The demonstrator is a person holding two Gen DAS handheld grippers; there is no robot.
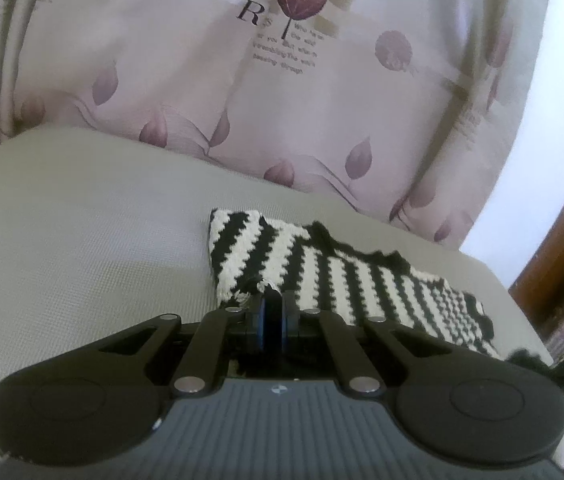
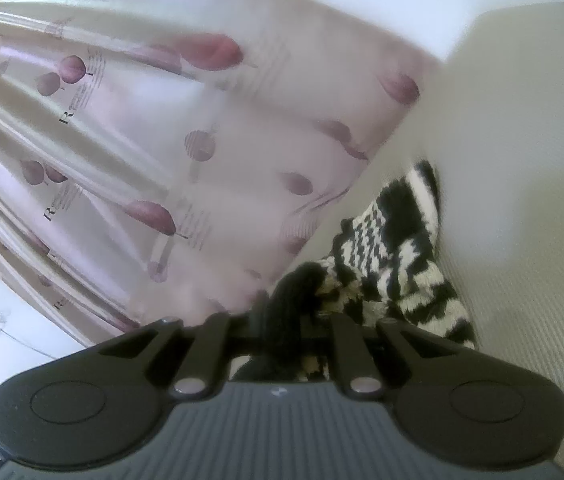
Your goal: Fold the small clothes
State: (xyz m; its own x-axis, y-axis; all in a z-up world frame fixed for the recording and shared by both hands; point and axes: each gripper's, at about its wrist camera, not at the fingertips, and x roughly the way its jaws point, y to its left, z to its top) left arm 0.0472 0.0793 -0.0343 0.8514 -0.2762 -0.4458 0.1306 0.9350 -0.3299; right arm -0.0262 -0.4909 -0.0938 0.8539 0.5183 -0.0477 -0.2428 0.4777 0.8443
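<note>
While my left gripper (image 1: 272,300) has its jaws pinched tight on the near edge of the black-and-white striped knit garment (image 1: 322,276), the rest of the piece lies flat on the grey woven surface (image 1: 82,248), running away to the right. My right gripper (image 2: 282,312) is clamped on a bunched black-trimmed edge of it, lifted off the surface. Beyond hangs a leaf-printed curtain (image 1: 242,100).

My left camera looks down along its fingers, close over the striped knit (image 1: 322,276); my right looks level; both share the curtain (image 1: 242,80).
</note>
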